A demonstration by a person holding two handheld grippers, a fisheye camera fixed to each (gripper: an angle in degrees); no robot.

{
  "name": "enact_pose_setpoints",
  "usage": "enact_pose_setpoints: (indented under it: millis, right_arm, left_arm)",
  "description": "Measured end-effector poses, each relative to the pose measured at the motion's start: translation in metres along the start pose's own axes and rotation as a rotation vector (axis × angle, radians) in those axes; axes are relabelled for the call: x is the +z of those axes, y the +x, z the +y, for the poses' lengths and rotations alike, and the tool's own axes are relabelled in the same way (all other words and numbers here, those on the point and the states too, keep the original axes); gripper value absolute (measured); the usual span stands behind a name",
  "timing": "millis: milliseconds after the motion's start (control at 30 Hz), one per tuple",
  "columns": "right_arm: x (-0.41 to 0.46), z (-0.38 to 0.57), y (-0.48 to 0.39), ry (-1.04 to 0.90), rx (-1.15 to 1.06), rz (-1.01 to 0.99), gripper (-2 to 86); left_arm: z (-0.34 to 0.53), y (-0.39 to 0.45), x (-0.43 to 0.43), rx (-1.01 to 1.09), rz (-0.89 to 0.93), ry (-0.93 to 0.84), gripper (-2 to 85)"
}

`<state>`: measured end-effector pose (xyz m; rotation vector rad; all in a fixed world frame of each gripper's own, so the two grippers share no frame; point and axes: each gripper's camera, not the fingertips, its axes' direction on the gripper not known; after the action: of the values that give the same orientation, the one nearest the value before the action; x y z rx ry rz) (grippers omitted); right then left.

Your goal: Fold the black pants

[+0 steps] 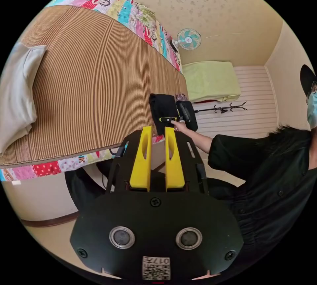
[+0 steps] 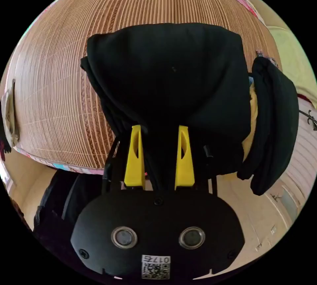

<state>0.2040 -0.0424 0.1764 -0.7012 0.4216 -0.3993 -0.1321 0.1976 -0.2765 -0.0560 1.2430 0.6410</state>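
Left gripper view: left gripper (image 1: 158,129) empty, narrowly parted; right gripper view: right gripper (image 2: 160,128) parted against folded black pants (image 2: 168,76), grip unclear.

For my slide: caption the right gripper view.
Right gripper at folded black pants on the bed's striped mat.

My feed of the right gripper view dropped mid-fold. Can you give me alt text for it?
Folded black pants lie on a ribbed mat near the bed's edge, and the right gripper reaches in with its yellow jaws apart, their tips at the bundle's near edge. A second dark bundle hangs at the right, beside the pants.
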Motion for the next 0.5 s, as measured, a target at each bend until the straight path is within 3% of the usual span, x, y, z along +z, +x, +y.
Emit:
enact_pose_setpoints:
  millis: [33,67,100,133,233,367,500]
  right_arm:
    - [-0.014,-0.002,0.028,-0.004,0.137,-0.191,6.4]
    - [-0.02,0.001,0.04,0.008,0.189,-0.277,5.6]
    - [-0.037,0.012,0.057,0.097,0.19,-0.51,4.0]
    - [-0.055,0.026,0.068,0.205,0.104,-0.804,3.9]
    - [-0.098,0.066,0.091,0.446,-0.018,-1.353,3.6]
    - [-0.163,0.09,0.081,0.501,-0.178,-1.485,3.3]
    - [-0.268,0.122,0.041,0.552,-0.558,-1.615,3.1]
  left_arm:
    - [-0.006,0.01,0.015,0.006,0.026,-0.016,6.5]
    - [-0.009,0.015,0.022,0.01,0.039,-0.025,6.4]
    - [-0.014,0.026,0.035,0.02,0.065,-0.045,6.4]
    - [-0.018,0.036,0.045,0.022,0.096,-0.056,6.3]
    - [-0.026,0.055,0.059,0.005,0.202,-0.045,6.8]
    - [-0.031,0.067,0.061,-0.032,0.277,-0.021,9.1]
    - [-0.027,0.069,0.044,-0.076,0.385,0.05,11.2]
